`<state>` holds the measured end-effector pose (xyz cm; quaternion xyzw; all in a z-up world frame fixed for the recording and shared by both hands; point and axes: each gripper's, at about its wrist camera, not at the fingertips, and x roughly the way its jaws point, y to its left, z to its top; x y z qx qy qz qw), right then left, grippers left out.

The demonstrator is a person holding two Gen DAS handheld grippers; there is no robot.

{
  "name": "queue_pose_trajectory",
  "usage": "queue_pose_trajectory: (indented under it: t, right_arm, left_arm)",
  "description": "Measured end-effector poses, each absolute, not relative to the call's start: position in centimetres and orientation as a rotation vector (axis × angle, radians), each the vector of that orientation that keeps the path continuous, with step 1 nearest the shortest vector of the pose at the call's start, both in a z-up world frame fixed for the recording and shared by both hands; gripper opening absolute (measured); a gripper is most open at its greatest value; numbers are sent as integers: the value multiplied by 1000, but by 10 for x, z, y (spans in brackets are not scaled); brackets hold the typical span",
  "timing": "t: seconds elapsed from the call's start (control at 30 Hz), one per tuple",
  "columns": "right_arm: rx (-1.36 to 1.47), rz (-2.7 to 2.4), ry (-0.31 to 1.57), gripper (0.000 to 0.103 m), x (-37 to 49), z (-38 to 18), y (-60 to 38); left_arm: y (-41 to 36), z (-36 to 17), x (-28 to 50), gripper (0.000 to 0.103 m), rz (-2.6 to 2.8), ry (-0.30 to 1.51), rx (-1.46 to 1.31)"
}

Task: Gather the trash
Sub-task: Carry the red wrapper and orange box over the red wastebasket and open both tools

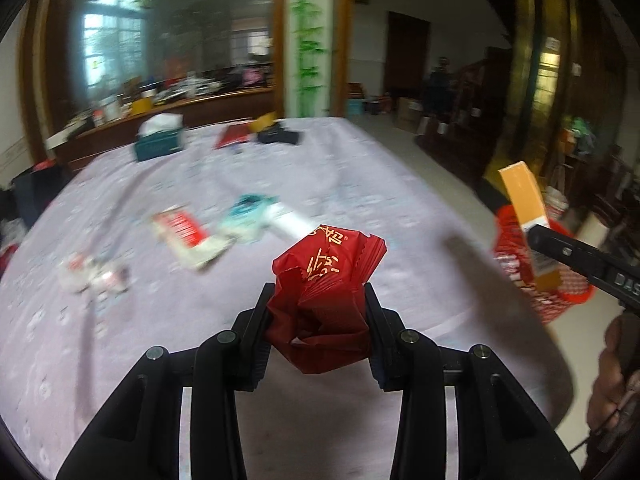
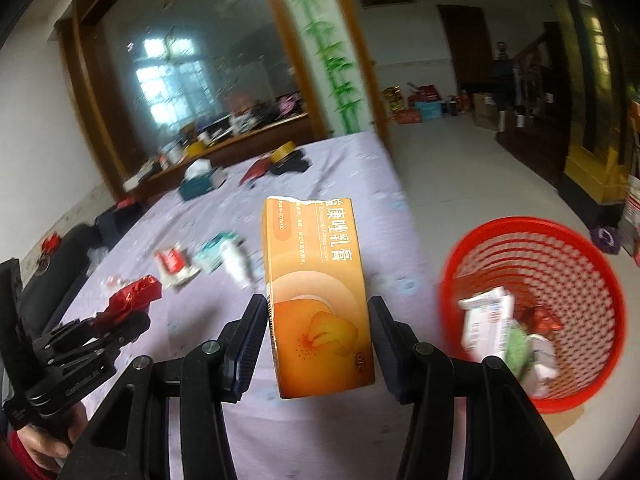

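Note:
My left gripper (image 1: 318, 312) is shut on a crumpled red wrapper (image 1: 326, 292) with gold print, held above the lilac-covered table (image 1: 200, 340). The wrapper also shows in the right wrist view (image 2: 132, 302). My right gripper (image 2: 318, 320) is shut on an orange cream box (image 2: 316, 292), upright with a torn top, at the table's right edge. The box also shows in the left wrist view (image 1: 524, 208). A red mesh basket (image 2: 560, 248) stands on the floor right of the table and holds a white carton and other scraps. A red-and-white packet (image 1: 186, 234), a teal-and-white packet (image 1: 250, 214) and a crumpled white wrapper (image 1: 90, 276) lie on the table.
A teal tissue box (image 1: 160, 138), a red booklet (image 1: 232, 136), a tape roll and a black item (image 1: 280, 136) sit at the table's far end. A cluttered wooden counter (image 1: 168, 100) stands behind. Boxes (image 2: 424, 108) line the far floor. Dark wooden furniture stands on the right.

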<state>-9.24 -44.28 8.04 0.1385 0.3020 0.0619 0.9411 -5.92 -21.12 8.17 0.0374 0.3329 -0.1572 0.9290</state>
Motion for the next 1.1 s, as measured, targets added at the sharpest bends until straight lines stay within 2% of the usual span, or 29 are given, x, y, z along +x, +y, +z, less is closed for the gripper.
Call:
queue_pose_trajectory:
  t: [0.3, 0.57, 0.63, 0.67, 0.7, 0.97, 1.03, 1.1]
  right_arm:
    - [397, -56, 548, 56, -118, 97, -546]
    - [474, -155, 534, 56, -131, 93, -612]
    - [486, -164, 537, 56, -131, 91, -621]
    - [488, -170, 538, 56, -131, 90, -623]
    - [493, -177, 540, 56, -130, 89, -627]
    - [494, -188, 595, 57, -111, 71, -640]
    - [479, -200, 622, 68, -105, 66, -638]
    - [484, -197, 628, 72, -105, 64, -636]
  left_arm:
    - [-323, 104, -49, 38, -614, 736, 68]
    - [-426, 97, -36, 39, -769, 797, 90]
    - [-443, 93, -31, 46, -776, 802, 94]
    - [-449, 91, -29, 57, -781, 808, 96]
    - [-454, 88, -27, 66, -778, 814, 95]
    - [-431, 91, -22, 67, -730, 824, 47]
    - [-415, 95, -21, 67, -707, 815, 35]
    - [-398, 97, -21, 67, -674, 804, 27]
